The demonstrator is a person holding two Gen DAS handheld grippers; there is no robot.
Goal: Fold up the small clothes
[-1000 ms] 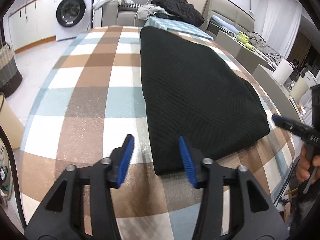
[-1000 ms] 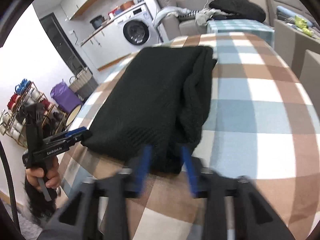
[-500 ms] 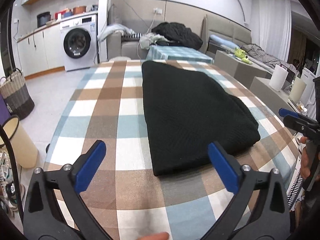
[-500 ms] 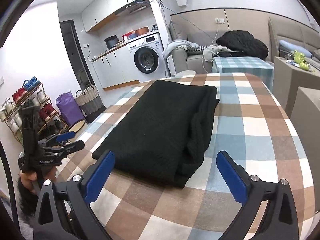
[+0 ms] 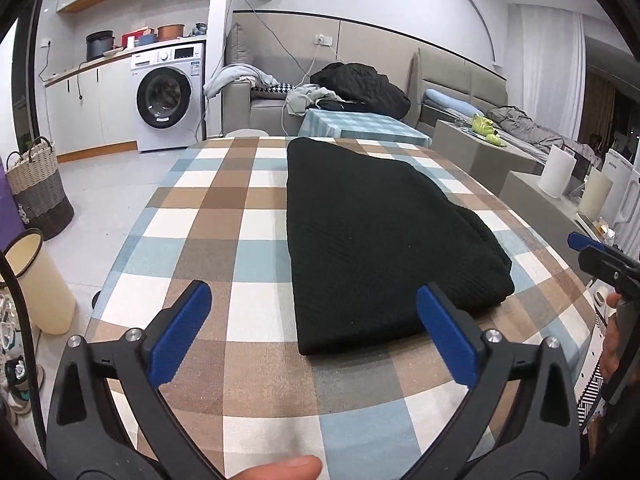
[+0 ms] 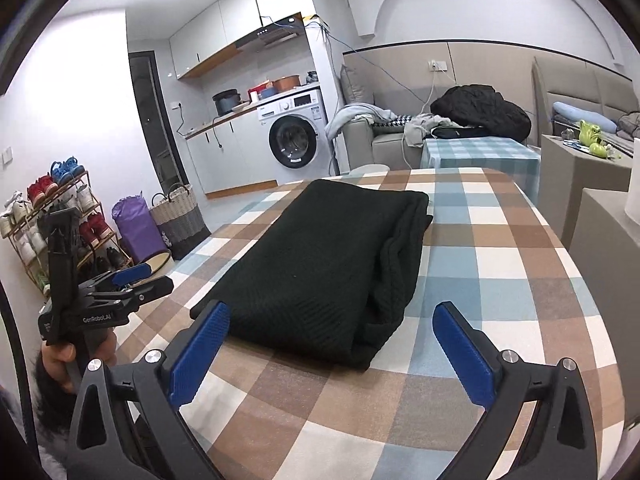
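Note:
A black knit garment (image 5: pixel 372 232) lies folded into a long strip on the checked tablecloth (image 5: pixel 224 216), running away from me. My left gripper (image 5: pixel 313 288) hovers over the cloth just short of the garment's near left corner, open wide and holding nothing. In the right wrist view the garment (image 6: pixel 332 252) shows its stacked folds along the right side. My right gripper (image 6: pixel 331 307) stands open in front of the near end, apart from it. Each gripper also shows in the other's view: the right gripper (image 5: pixel 588 250) at the right edge, the left gripper (image 6: pixel 152 278) at the left.
The table's curved edge (image 6: pixel 580 288) drops off on both sides. Beyond it stand a washing machine (image 5: pixel 168 100), a sofa piled with clothes (image 5: pixel 360 88), a woven basket (image 5: pixel 38 188), a cream bin (image 5: pixel 40 280), a shoe rack (image 6: pixel 48 220) and a small table with a teal checked cloth (image 6: pixel 480 156).
Both grippers have opened from half shut to wide. Both have drawn back and risen from the garment's near end, so more of the room shows. The garment has stayed flat.

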